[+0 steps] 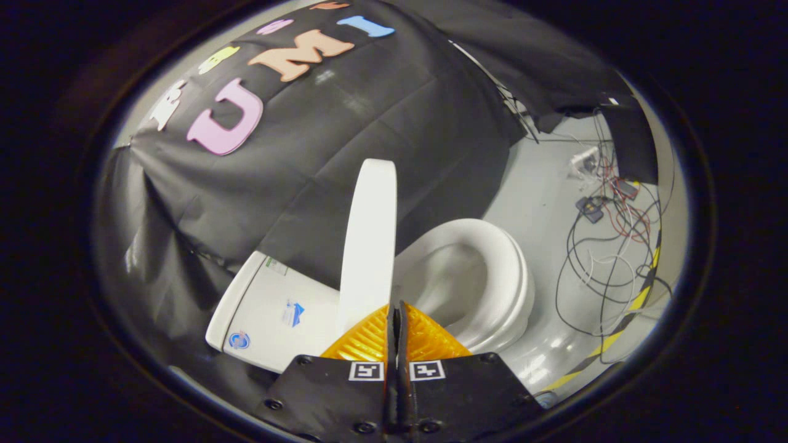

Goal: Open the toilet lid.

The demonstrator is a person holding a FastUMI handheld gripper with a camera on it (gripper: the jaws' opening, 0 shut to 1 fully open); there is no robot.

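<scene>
The white toilet lid (pixel 369 240) stands raised, nearly upright and seen edge-on, between the tank (pixel 265 307) and the seat ring (pixel 498 277). The open bowl (pixel 446 286) shows inside the seat. My gripper (pixel 396 309) is shut, its two fingers pressed together with nothing between them. The fingertips sit just in front of the lid's lower end, whose base is hidden behind the left finger (pixel 363 341). I cannot tell whether the fingers touch the lid.
Black cloth (pixel 345 141) hangs right behind the tank and the lid. Beyond the toilet, on the grey floor (pixel 542 184), lie loose cables (pixel 606 246) and small electronics. A yellow-and-black tape strip (pixel 640 301) runs past them.
</scene>
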